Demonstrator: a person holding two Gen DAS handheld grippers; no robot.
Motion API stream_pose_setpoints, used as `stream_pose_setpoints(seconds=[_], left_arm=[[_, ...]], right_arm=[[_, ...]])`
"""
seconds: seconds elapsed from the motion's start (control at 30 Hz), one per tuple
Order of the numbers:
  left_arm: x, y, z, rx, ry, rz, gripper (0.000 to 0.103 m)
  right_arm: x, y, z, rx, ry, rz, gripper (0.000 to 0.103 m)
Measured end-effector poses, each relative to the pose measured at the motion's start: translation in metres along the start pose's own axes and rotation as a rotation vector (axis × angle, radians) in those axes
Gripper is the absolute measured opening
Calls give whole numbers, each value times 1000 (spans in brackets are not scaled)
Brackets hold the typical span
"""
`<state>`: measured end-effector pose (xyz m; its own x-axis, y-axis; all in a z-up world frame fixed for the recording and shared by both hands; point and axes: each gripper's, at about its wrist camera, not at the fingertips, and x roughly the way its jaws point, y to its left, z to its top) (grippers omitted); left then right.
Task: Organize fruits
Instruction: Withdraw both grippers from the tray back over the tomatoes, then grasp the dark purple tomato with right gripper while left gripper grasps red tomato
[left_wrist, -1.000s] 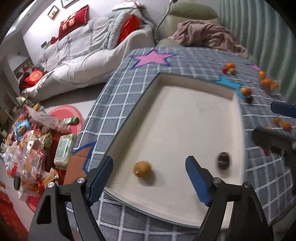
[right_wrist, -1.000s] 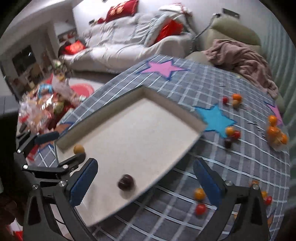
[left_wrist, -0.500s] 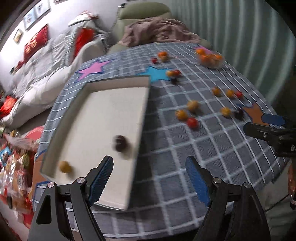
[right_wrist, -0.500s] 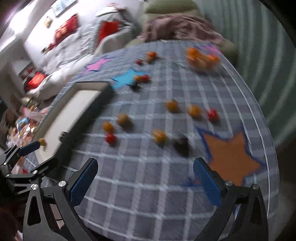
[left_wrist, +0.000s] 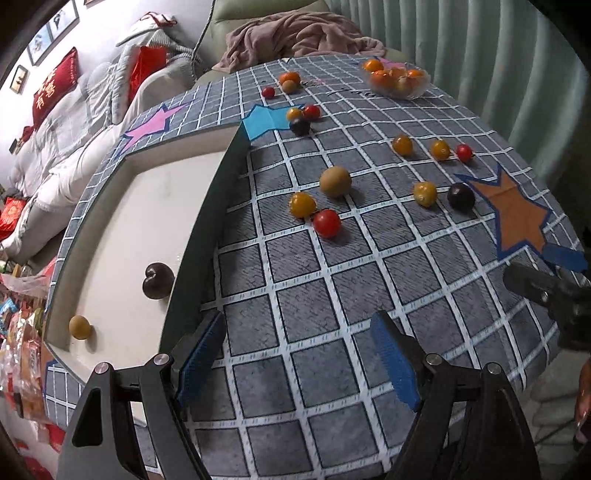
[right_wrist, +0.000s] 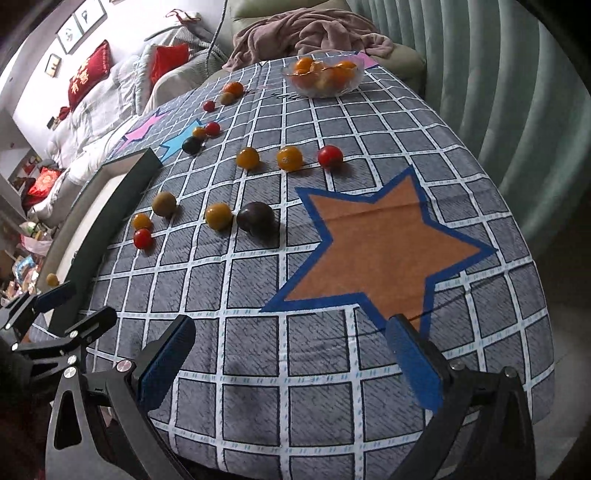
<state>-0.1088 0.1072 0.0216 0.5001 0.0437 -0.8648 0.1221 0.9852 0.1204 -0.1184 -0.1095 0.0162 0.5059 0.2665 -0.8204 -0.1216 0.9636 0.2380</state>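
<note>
Both hand-held grippers gape empty; loose fruits dot tablecloth beside tray.

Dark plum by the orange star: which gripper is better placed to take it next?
Probably the right gripper: open, with the plum straight ahead. The left gripper, also open, sits by the tray, farther off.

left claw agape, empty | right claw agape, empty
</note>
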Motion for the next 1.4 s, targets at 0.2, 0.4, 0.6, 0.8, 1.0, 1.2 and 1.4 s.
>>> stream_pose_setpoints(seconds=[0.2,0.4,0.6,0.8,1.0,1.2,1.4], left_arm=[[15,0,14,-57,26,-1,81],[31,-4,30,-98,36,19,81],[39,-8,41,-119,25,29,81],[44,-6,48,-159,21,16,81],[44,-4,49,-199,30,-34,67],[40,-8,50,-187,15,-50,27],[36,0,45,-188,15,-82,18]], right_arm=[[9,5,7,-50,-4,-23,103],[21,10,18,-124,-15,-61,103],[34,17,28,-201,-30,-66,103],[44,25,40,-246,-50,-60,101],[45,34,45,-282,-72,-49,80],[40,38,45,-287,-80,1,29],[32,25,38,-201,-66,74,30]])
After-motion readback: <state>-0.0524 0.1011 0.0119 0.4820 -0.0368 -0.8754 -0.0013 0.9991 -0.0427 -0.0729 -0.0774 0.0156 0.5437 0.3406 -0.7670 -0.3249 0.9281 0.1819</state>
